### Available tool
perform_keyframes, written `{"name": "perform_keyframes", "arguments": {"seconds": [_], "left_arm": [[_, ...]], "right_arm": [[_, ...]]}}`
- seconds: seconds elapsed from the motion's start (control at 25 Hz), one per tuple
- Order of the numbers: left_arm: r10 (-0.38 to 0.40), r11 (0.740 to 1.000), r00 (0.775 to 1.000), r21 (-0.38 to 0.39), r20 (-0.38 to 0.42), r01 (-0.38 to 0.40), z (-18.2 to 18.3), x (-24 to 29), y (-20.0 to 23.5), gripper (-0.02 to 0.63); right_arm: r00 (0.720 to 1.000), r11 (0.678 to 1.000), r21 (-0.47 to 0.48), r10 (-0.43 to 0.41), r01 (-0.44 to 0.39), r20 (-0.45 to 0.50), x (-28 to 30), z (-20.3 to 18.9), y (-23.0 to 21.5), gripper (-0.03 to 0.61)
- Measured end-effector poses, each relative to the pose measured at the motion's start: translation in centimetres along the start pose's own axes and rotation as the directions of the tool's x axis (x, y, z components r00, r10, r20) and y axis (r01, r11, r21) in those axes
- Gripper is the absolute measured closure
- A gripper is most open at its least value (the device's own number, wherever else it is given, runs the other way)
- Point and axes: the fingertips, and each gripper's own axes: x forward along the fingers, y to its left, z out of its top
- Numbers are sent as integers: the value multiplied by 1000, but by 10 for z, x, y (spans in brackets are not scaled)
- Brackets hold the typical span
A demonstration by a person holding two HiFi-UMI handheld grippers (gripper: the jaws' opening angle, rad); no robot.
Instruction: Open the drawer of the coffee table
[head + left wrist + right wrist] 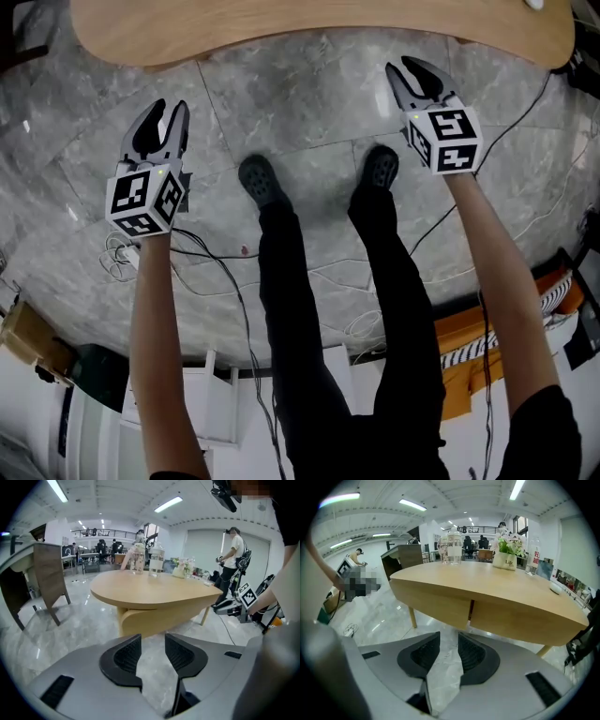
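The coffee table (319, 28) has a light wooden oval top and lies along the upper edge of the head view. In the right gripper view its apron (436, 603) shows two wooden panels parted by a dark vertical seam (471, 611). My left gripper (167, 117) hovers over the marble floor, short of the table's edge, jaws apart with nothing between them (153, 641). My right gripper (417, 80) is closer to the table's edge, also open and empty (449, 639). Neither touches the table.
Glass jars (156, 559) and a white flower pot (506, 557) stand on the tabletop. My shoes (262, 178) are on the grey marble floor between the grippers. Cables (122, 253) trail across the floor behind. A wooden desk (47, 573) is at the left, and another person (234, 550) stands beyond the table.
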Motion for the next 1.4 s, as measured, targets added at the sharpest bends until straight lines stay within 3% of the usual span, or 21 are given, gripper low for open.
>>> {"name": "perform_keyframes", "arguments": {"seconds": [0.2,0.48,0.76,0.88,1.16,1.4], "left_arm": [[22,999,1000,47,5,-23,8,11,19,347],[25,996,998,85,51,-29,23,31,34,233],[-5,993,998,118,58,-2,34,53,31,207],[-15,991,998,130,61,7,39,60,29,207],[23,980,999,198,36,-30,36,64,26,207],[52,978,999,204,13,-54,36,66,23,195]], "right_arm": [[1000,1000,16,-17,17,-9,28,3,-12,383],[999,1000,12,-22,22,-39,67,-1,-18,324],[999,999,-20,-25,24,-41,90,3,-16,313],[999,1000,7,-23,24,-45,97,4,-18,312],[997,998,51,-32,36,-73,103,8,-15,311],[994,999,38,-27,31,-106,102,6,-15,313]]}}
